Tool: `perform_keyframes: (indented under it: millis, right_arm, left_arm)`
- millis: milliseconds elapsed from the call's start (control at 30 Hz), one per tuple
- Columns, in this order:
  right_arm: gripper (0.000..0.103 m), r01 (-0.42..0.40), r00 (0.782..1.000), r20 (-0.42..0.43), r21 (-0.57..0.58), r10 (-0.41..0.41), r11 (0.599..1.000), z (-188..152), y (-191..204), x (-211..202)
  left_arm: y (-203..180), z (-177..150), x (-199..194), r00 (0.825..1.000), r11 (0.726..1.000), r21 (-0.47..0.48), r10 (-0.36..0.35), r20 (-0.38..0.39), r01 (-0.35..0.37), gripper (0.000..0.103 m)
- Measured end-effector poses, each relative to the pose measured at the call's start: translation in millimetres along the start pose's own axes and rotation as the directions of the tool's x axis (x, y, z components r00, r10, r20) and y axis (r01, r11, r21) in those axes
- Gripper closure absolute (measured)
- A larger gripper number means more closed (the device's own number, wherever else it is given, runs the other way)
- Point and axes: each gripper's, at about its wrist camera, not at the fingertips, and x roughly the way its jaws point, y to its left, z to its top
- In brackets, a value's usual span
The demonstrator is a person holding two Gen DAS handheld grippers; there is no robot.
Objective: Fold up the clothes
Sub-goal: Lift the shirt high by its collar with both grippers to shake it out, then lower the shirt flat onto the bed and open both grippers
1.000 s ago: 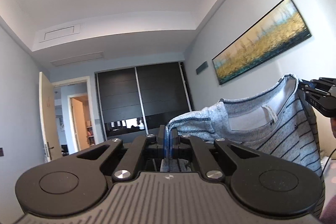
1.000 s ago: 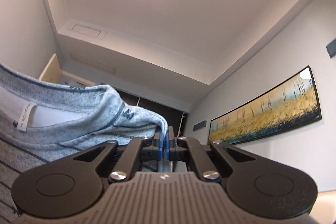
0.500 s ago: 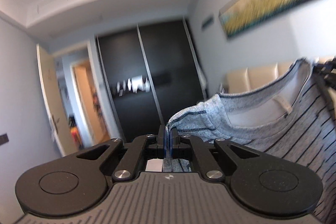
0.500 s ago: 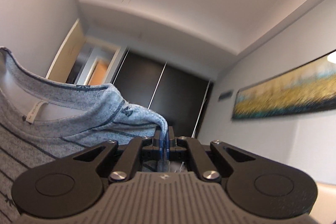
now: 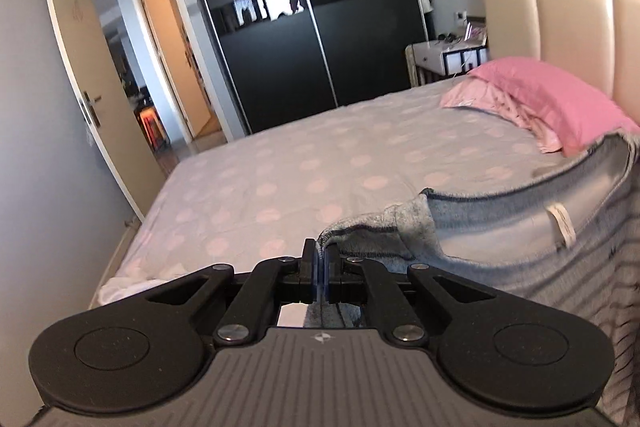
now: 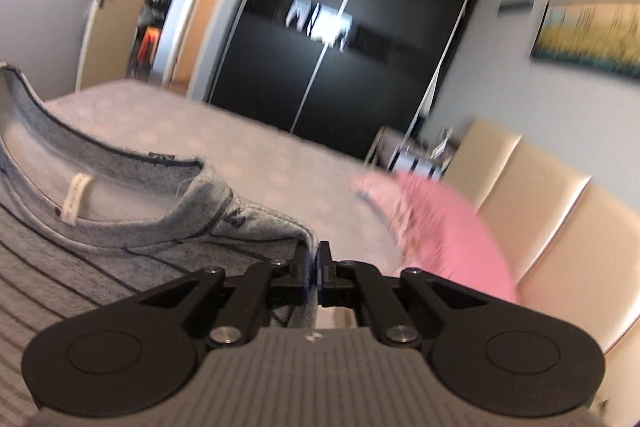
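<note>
A grey-blue striped shirt (image 5: 500,227) with a white inner neck label hangs stretched between both grippers, above the bed. My left gripper (image 5: 319,251) is shut on one shoulder edge of the shirt. My right gripper (image 6: 312,255) is shut on the other shoulder edge; the shirt (image 6: 100,211) spreads to its left, collar open toward the camera. The lower part of the shirt is out of view.
A bed (image 5: 300,179) with a light dotted sheet lies ahead and below. A pink pillow (image 5: 552,99) and a beige padded headboard (image 5: 560,27) are at the right. A black wardrobe (image 5: 304,19), an open door (image 5: 92,87) and a nightstand (image 5: 444,61) stand beyond.
Both grippers have tilted down from facing the ceiling to facing the bed, still holding the shirt by its shoulders. The right wrist view is motion-blurred.
</note>
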Motion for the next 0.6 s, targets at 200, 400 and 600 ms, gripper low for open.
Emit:
perform_keyframes:
  millis: [200,400,600]
  right_arm:
    - [0.1,-0.014,0.99,-0.141,0.023,0.017,1.0,-16.3,35.7,111.7]
    - [0.1,-0.047,0.961,-0.272,0.03,0.053,0.998,-71.8,71.4,203.8]
    - [0.099,-0.078,0.934,-0.348,0.013,0.078,0.997,-112.6,102.6,279.7]
  left_arm:
    - [-28.6,-11.2,112.5,0.992,0.999,0.045,0.028,-0.125,-0.022,0.102]
    - [-44.0,-66.9,197.0,0.966,1.0,0.028,0.005,-0.257,0.002,0.101]
    - [-64.2,-104.4,252.5,0.948,0.999,0.054,0.019,-0.317,-0.002,0.101]
